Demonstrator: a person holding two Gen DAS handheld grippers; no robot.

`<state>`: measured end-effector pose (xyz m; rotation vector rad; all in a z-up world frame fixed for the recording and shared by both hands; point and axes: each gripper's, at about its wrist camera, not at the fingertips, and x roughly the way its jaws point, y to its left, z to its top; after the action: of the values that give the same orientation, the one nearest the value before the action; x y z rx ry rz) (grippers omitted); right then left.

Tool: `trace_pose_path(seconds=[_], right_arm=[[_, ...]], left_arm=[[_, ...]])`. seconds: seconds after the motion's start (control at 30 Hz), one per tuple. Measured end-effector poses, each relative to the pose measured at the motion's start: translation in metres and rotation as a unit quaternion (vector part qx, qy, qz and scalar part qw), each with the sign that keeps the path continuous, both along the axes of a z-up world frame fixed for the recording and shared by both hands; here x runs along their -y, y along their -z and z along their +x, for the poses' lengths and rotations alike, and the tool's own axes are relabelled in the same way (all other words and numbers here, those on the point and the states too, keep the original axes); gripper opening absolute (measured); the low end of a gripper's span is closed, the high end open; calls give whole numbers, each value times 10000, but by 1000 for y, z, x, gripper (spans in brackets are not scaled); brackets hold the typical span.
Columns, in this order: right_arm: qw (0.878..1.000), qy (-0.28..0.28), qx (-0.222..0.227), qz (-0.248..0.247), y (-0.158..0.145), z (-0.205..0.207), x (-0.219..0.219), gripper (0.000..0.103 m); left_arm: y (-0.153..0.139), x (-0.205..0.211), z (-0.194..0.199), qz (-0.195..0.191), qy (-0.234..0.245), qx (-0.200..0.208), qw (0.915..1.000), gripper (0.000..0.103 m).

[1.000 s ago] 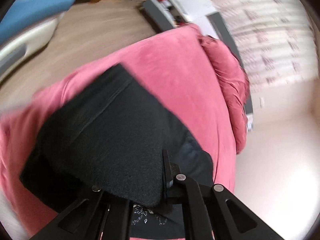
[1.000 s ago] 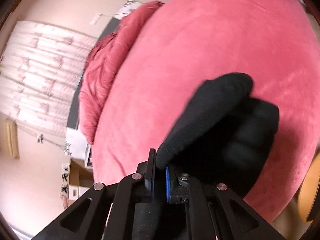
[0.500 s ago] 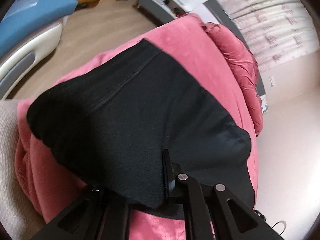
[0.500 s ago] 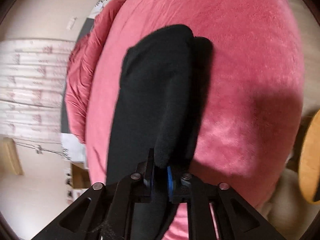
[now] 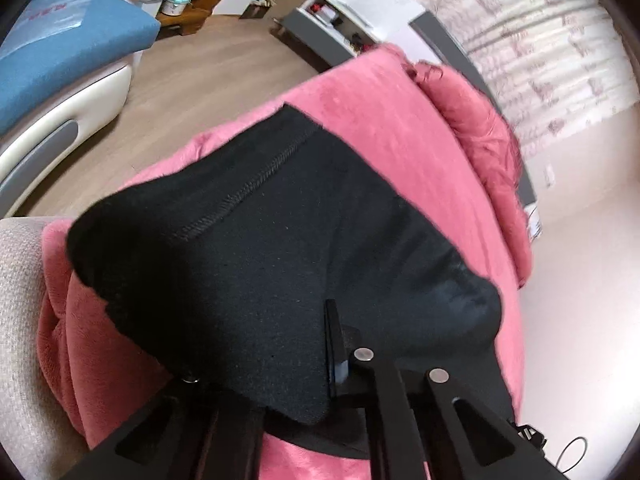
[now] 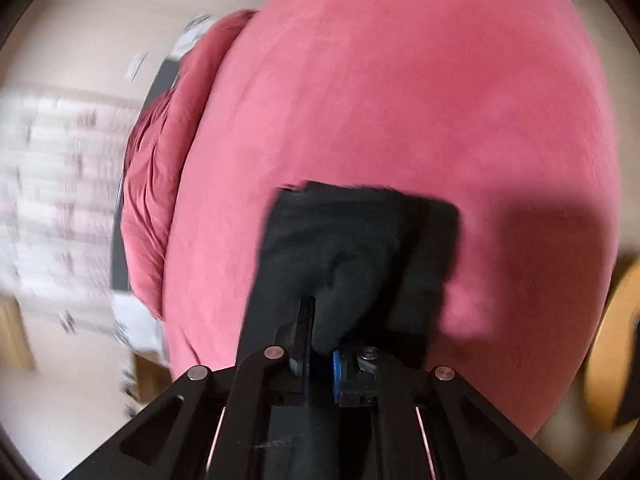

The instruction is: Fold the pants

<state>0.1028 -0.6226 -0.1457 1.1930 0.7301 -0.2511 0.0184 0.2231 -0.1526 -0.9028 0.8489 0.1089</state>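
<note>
Black pants point(image 5: 280, 240) lie spread over a pink blanket point(image 5: 400, 112), a stitched seam running across their top. My left gripper point(image 5: 318, 320) is shut on their near edge; the cloth drapes over its left finger and hides it. In the right wrist view a smaller folded part of the pants point(image 6: 340, 240) rests on the blanket point(image 6: 400, 100). My right gripper point(image 6: 320, 332) has a fold of this cloth pinched between its fingers, and its jaws are closing on it. The blue pad point(image 6: 336, 360) shows beside the cloth.
A bunched pink duvet point(image 5: 480, 128) runs along the blanket's far right side. A blue-cushioned seat point(image 5: 68, 60) and wooden floor point(image 5: 180, 80) lie at the left, a grey and white shelf point(image 5: 360, 12) behind. Beige fabric point(image 5: 20, 320) sits at the near left.
Both grippers have come down towards the blanket with the cloth. The pants now cover more of the left view; in the right view the raised fold has dropped flat onto the blanket.
</note>
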Motion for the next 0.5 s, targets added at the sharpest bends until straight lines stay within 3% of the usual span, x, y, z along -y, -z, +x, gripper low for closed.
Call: trace_pose_path(seconds=[0.13, 0.2, 0.3, 0.4, 0.5], right_arm=[[9916, -555, 733, -909, -39, 11, -11, 8], [9932, -491, 398, -973, -28, 9, -7, 8], [9949, -296, -387, -881, 6, 0, 2, 12], [9984, -111, -169, -537, 19, -17, 9, 16], [9981, 41, -242, -573, 17, -28, 11, 18]], left_arm=[[-19, 8, -4, 646, 53, 279, 9975, 7], [-17, 12, -4, 823, 145, 135, 9964, 7], [-1, 12, -7, 674, 96, -172, 9975, 10], [0, 13, -9, 731, 226, -232, 9968, 15], [-9, 11, -13, 885, 279, -399, 9949, 22]])
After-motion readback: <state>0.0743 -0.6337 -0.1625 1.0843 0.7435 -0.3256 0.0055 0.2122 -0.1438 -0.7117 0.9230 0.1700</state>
